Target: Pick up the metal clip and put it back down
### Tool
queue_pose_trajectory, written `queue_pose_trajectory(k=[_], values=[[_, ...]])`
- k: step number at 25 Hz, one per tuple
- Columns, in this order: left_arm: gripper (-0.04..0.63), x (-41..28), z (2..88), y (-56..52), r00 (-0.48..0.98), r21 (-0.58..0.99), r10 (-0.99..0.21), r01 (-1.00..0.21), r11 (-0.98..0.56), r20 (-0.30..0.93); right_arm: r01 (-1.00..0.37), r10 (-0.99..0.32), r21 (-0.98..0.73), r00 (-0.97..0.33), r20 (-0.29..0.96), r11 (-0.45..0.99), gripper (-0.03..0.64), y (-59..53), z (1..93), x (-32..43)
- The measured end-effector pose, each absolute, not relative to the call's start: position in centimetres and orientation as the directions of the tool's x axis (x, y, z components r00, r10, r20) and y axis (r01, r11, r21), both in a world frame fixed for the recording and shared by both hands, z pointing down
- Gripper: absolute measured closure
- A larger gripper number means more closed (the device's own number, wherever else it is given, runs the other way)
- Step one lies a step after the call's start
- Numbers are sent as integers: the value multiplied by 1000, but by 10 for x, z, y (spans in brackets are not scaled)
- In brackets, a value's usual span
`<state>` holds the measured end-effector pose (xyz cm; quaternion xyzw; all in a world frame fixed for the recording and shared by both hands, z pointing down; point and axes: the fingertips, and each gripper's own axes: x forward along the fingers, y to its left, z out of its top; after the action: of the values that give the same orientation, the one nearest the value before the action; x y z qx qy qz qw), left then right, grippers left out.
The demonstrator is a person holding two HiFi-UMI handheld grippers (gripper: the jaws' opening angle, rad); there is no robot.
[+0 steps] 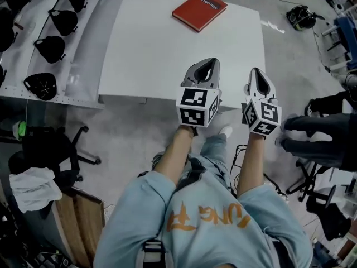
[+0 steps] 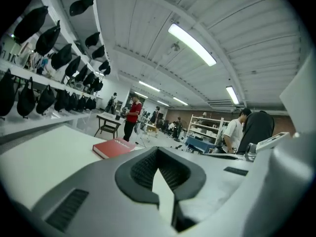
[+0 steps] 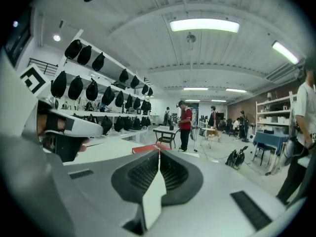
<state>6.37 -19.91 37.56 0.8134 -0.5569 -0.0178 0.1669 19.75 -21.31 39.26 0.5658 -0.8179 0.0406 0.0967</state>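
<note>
where the table's near edge runs, left gripper and right gripper hover.

Head view looks down; all share the book.

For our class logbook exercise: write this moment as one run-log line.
left gripper shut, empty | right gripper shut, empty | red book on table, far side | metal clip not seen
</note>
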Motion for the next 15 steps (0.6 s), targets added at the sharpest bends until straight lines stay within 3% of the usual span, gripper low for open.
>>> queue_pose_trajectory(k=[9,15], values=[[586,6,283,-195,332,190,-943,-926,-326,-1,-909,-907,31,-413,88,417,583,-218,314,135],[586,-20,272,-191,306,180,-952,-936,-303,-16,-890,-890,17,-454,48,455,584,-214,290,111]])
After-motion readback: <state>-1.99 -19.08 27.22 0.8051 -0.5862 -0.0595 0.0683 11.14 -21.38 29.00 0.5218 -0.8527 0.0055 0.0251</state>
